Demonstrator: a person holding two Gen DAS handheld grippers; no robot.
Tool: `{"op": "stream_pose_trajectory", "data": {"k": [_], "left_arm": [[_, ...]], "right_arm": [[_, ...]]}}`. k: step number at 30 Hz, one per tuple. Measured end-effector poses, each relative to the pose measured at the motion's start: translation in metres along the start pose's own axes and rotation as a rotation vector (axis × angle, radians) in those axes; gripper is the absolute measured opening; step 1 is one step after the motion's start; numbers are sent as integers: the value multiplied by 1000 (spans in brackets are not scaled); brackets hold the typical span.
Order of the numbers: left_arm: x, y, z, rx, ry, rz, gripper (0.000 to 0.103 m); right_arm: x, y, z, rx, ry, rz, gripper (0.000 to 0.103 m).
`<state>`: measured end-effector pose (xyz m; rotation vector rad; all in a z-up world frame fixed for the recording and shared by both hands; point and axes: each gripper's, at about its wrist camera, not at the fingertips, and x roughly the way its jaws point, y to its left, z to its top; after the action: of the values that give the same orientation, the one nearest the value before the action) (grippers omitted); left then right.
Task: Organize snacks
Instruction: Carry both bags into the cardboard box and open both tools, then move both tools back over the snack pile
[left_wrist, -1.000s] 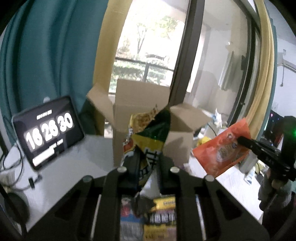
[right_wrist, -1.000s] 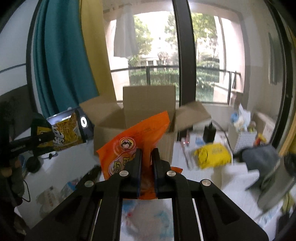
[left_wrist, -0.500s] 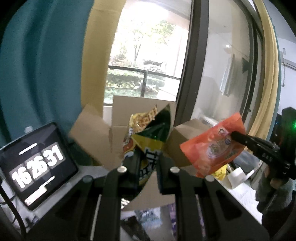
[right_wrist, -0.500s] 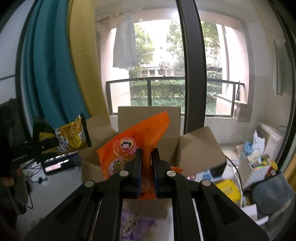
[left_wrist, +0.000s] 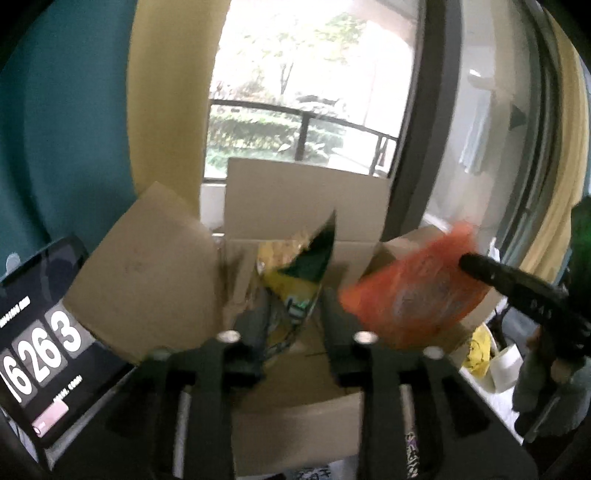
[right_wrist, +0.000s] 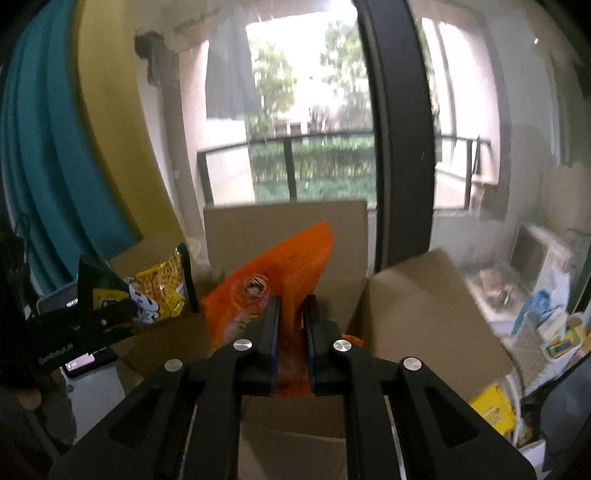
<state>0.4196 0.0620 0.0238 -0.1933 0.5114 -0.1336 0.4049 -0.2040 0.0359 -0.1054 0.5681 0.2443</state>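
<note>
An open cardboard box (left_wrist: 303, 199) stands ahead, flaps spread; it also shows in the right wrist view (right_wrist: 284, 225). My left gripper (left_wrist: 291, 321) stands over the box opening with its fingers parted, and the yellow and green snack bag (left_wrist: 295, 273) sits loosely between them. In the right wrist view that bag (right_wrist: 159, 291) still hangs at the left gripper's tip (right_wrist: 110, 317). My right gripper (right_wrist: 291, 317) is shut on an orange snack bag (right_wrist: 273, 280) above the box. The orange bag (left_wrist: 413, 291) appears blurred at the right of the left wrist view.
A tablet showing a clock (left_wrist: 40, 350) leans left of the box. A white basket of small items (right_wrist: 550, 332) and a yellow packet (right_wrist: 491, 406) lie to the right. Teal and yellow curtains and a window are behind.
Both grippers moved forward over the box opening. The left gripper's fingers have spread apart around the yellow and green bag. The orange bag came closer to the box.
</note>
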Motion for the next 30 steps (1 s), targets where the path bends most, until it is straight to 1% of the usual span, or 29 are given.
{"op": "stream_pose_trajectory", "data": {"k": [1,2,3,4,11,17,25,30], "left_arm": [[-2,2,0,-12,-4,-9,63],[-6,4,0,-23,-13,-13,70],[-11,4,0,-22,-21,-10,71],[-14,3,0,-19,-22,-7,71],[-58,-2,-9,-10,-44,-11,71],[-97,-14,-20,-5,-67,-31,72],[-151,-24,-41,10,-92,-52,73],[-180,-24,-63,20,-95,-54,75]], "right_arm": [[2,0,0,6,9,-10,28],[2,1,-2,9,13,-16,34],[1,0,-3,12,13,-14,43],[0,1,-2,12,11,-16,46],[-26,6,-8,7,5,-18,46],[-66,20,-20,-19,1,-8,46],[-119,35,-41,-29,-8,14,47],[-154,48,-65,-35,-9,30,47]]}}
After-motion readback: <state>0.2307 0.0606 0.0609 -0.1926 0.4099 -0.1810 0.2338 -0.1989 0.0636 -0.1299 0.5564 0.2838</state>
